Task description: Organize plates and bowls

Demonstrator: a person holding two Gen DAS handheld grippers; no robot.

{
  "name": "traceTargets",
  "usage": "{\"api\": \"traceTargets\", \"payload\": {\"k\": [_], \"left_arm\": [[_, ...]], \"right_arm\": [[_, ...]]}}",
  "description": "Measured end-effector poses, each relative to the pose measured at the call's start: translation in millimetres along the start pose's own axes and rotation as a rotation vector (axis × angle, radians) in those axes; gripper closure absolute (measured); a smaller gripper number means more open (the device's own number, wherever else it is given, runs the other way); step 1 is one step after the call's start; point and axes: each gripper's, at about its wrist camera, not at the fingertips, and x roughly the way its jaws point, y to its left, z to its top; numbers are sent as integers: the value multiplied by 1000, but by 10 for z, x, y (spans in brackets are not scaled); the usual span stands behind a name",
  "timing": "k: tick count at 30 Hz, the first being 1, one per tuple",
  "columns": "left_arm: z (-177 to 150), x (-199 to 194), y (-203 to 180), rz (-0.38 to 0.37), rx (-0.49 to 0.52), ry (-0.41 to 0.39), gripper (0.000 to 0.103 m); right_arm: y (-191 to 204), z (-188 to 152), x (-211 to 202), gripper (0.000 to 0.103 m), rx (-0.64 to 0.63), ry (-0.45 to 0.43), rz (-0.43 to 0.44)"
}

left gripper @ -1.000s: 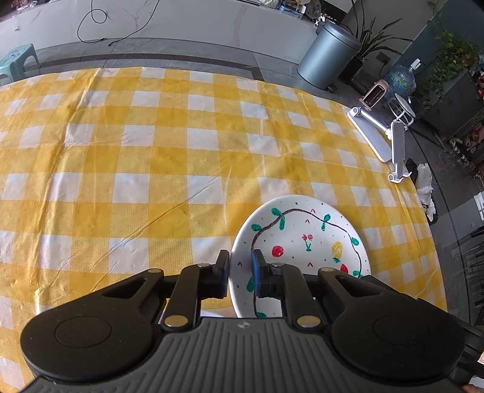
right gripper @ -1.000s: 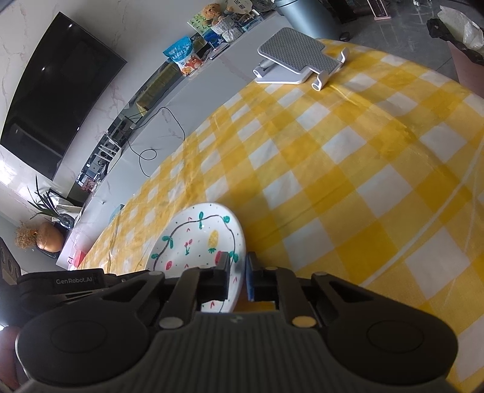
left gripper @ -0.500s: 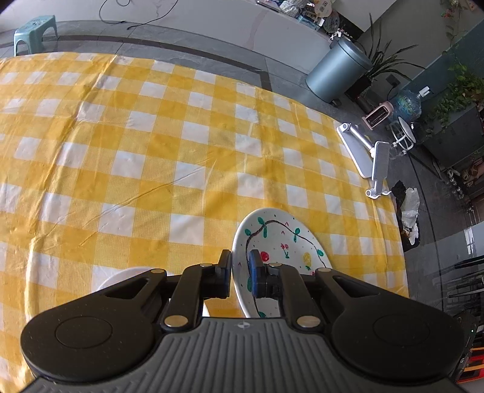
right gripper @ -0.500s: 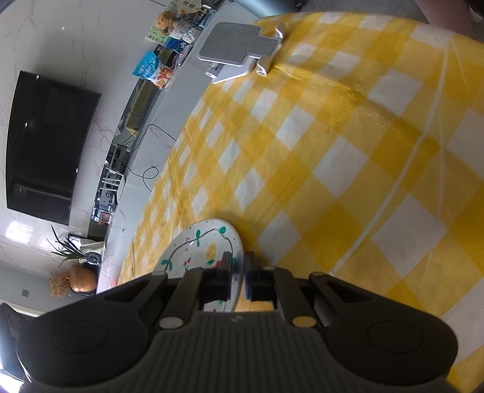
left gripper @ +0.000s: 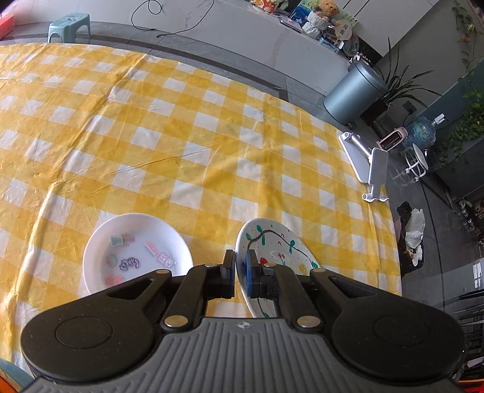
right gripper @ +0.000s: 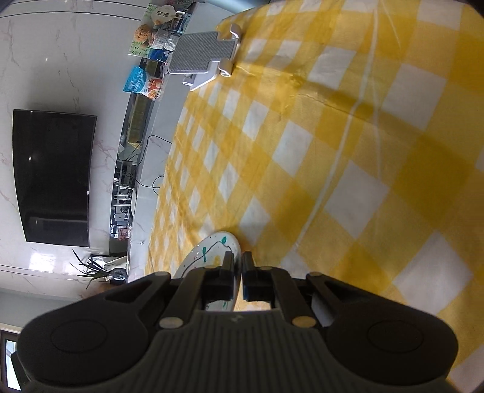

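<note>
My left tongs (left gripper: 240, 266) are clamped on the near rim of the painted plate (left gripper: 279, 249); the pads have just been closing, and the rim sits pinched between them. In the left wrist view the plate is tilted, with its painted face turned up and to the right. I cannot tell whether its far edge still touches the cloth.

My right tongs (right gripper: 241, 272) grip the same painted plate (right gripper: 211, 251) on another part of its rim, pads pressed in from both sides. In the right wrist view the plate stands nearly edge-on and reaches away to the left of the tongs. Green vine marks and a yellow spot show on its face.

A white bowl (left gripper: 137, 252) rests flat on the bench just left of the left tongs, apart from the plate. Small coloured stickers or prints dot its inside. Part of its near rim is hidden behind the tong housing.

The bench carries a yellow and white checked cloth (left gripper: 181, 142), creased in several places. A white folding stand (left gripper: 367, 164) sits at the cloth's far right edge in the left view. The same stand (right gripper: 205, 59) appears at the top of the right view.

Off the bench: grey bin (left gripper: 354, 92), small stool (left gripper: 68, 27), dark screen (right gripper: 54, 177) on the wall.
</note>
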Motion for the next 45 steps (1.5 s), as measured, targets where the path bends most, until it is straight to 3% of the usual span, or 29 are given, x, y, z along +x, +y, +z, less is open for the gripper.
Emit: {"api": "traceTargets", "payload": {"k": [14,20,27,32,45], "left_arm": [[-772,-529,49,-66,16,-89,97],[-1135,-828,182,-86,8,-135,96],[-1543,-977,354,-81,24,-157,96],[-1680,-957,517,-92,-2,-160,96],[-1807,-880,571,-56,39,-191,95]], "right_arm": [[-159,-343,-642,100,-85,9,2],[-115,-662,-958,100,-178,-4,14],[-155,-1063,-1200,99,-267,-2,-37],[-131,-1227,-1229,99,-331,-3,-85],[1,-1438,-1126,96,-481,-31,-198]]}}
